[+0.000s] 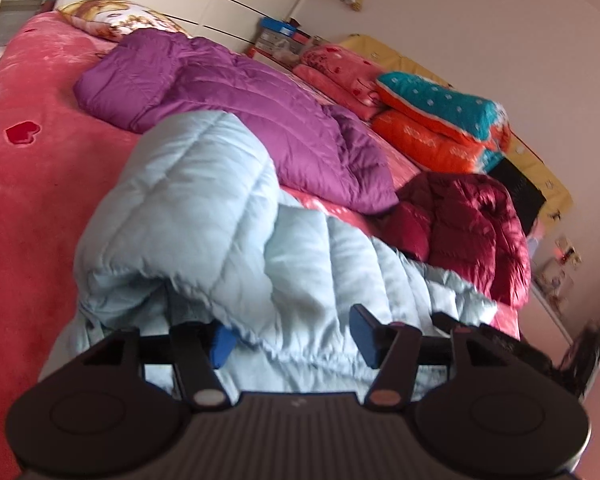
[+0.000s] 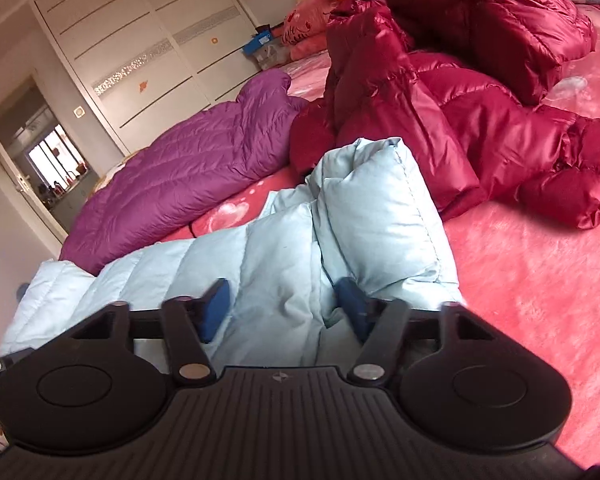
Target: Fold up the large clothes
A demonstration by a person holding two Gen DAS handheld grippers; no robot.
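My left gripper (image 1: 294,334) stands part open over the hem of the light blue down jacket (image 1: 188,208), pads clear of the fabric. That jacket lies on the near part of the pink bed (image 1: 28,184). Beyond it: purple jacket (image 1: 220,92), then dark red jacket (image 1: 472,224) at right. My right gripper (image 2: 282,310), part open, straddles a blue fold; whether its pads press it I cannot tell.

Pink bed (image 2: 540,280) carries light-blue jacket (image 2: 260,256), purple jacket (image 2: 188,168), maroon jacket (image 2: 440,100).
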